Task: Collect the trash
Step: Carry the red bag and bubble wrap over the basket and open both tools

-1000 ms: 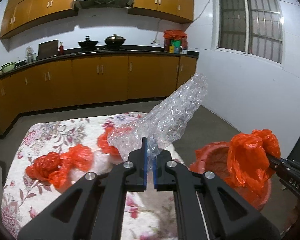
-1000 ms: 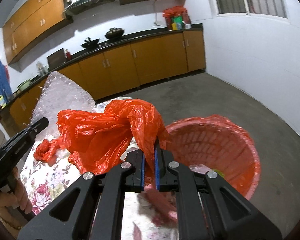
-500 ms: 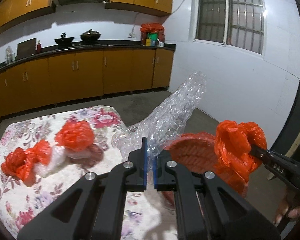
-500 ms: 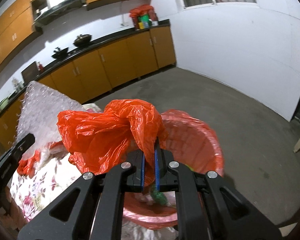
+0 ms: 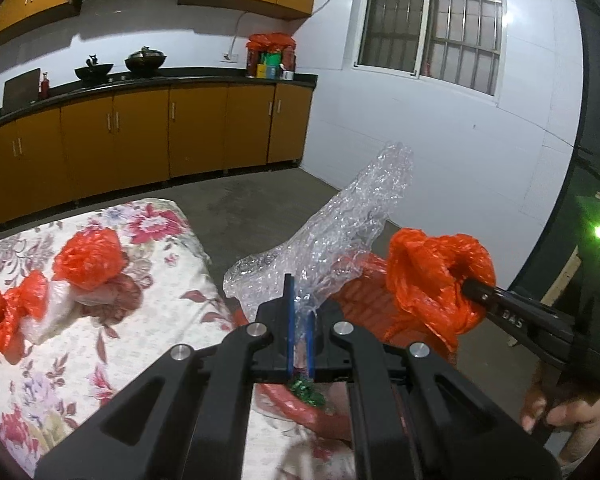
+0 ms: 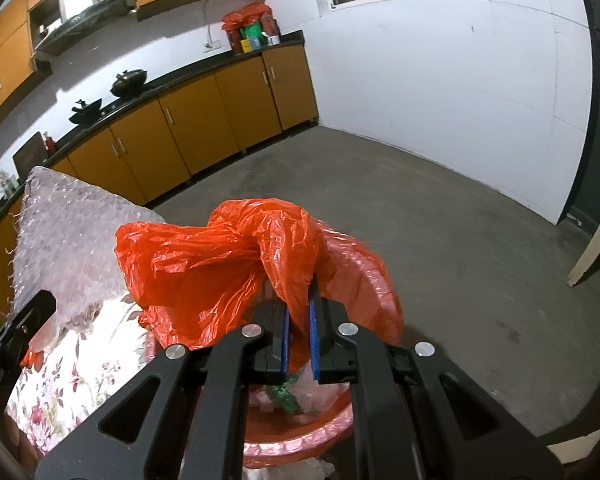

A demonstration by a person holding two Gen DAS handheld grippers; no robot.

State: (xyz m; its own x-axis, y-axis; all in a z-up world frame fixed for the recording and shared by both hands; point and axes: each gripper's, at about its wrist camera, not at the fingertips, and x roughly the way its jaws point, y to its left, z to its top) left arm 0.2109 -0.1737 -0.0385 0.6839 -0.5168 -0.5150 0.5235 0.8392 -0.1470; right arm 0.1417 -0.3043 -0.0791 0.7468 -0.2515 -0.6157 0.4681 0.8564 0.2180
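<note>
Left tongs (image 5: 299, 322): clamped on crinkled clear bubble wrap (image 5: 340, 232), above the red basket (image 5: 356, 292).
Right tongs (image 6: 299, 330): gripping a crumpled orange bag (image 6: 220, 264), over that basket's rim.

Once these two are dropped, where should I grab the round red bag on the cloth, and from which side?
Pinch the red bag at its puckered top, coming straight down from above. It sits as a crumpled ball on a clear plastic scrap, so its sides probably bulge too wide, while the top folds give thin material. A high grip should also leave the scrap behind.
</note>
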